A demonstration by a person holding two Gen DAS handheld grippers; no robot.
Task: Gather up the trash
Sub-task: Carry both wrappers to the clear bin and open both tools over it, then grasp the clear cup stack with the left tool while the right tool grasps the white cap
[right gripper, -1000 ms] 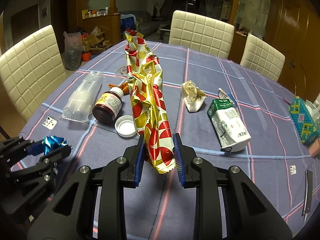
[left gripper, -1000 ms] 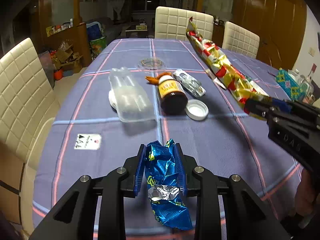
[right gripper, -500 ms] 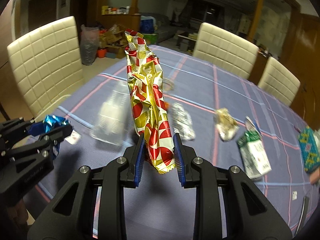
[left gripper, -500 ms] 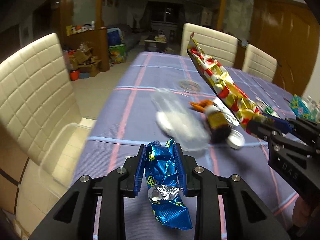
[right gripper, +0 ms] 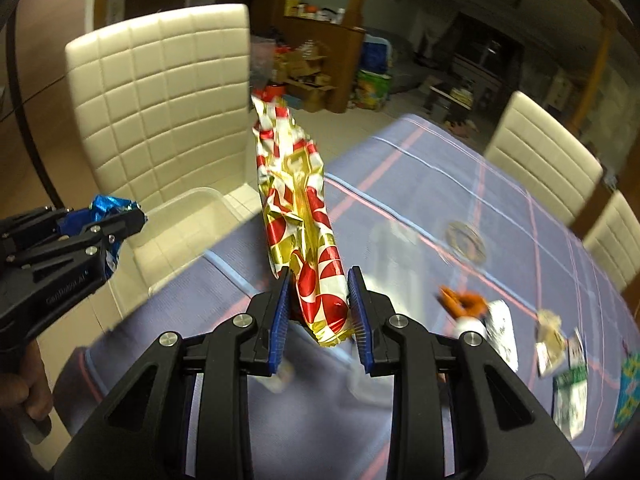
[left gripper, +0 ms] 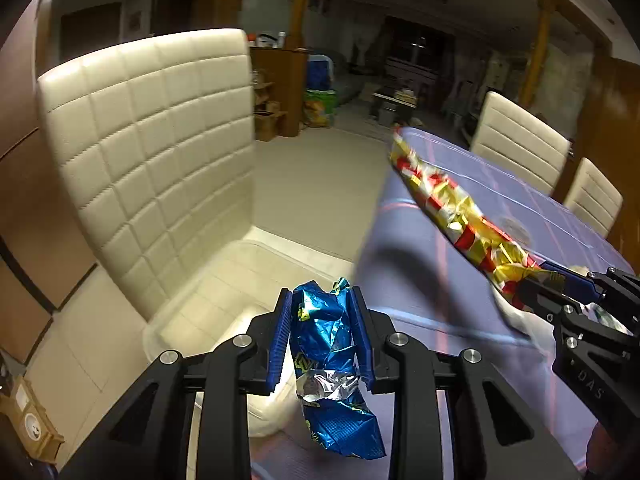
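Observation:
My left gripper [left gripper: 322, 304] is shut on a crumpled blue foil wrapper [left gripper: 328, 336] and holds it over a clear plastic bin [left gripper: 224, 280] that sits on the seat of a cream chair [left gripper: 152, 152]. My right gripper [right gripper: 318, 284] is shut on a long red and gold foil bag [right gripper: 298, 204] that stands up from its jaws above the table's left edge. The right gripper also shows in the left wrist view [left gripper: 560, 292], and the left gripper in the right wrist view [right gripper: 100, 224].
The purple-clothed table [right gripper: 400, 184] carries more trash at the right: an orange item [right gripper: 460, 300], a white packet [right gripper: 500, 332], a crumpled paper [right gripper: 550, 322], a green carton [right gripper: 570, 400]. Cream chairs [right gripper: 540, 136] stand behind it. Boxes and bags [right gripper: 312, 76] lie on the floor beyond.
Both grippers have swung left, from over the table middle to its left edge and the chair with the bin. Each still holds its wrapper.

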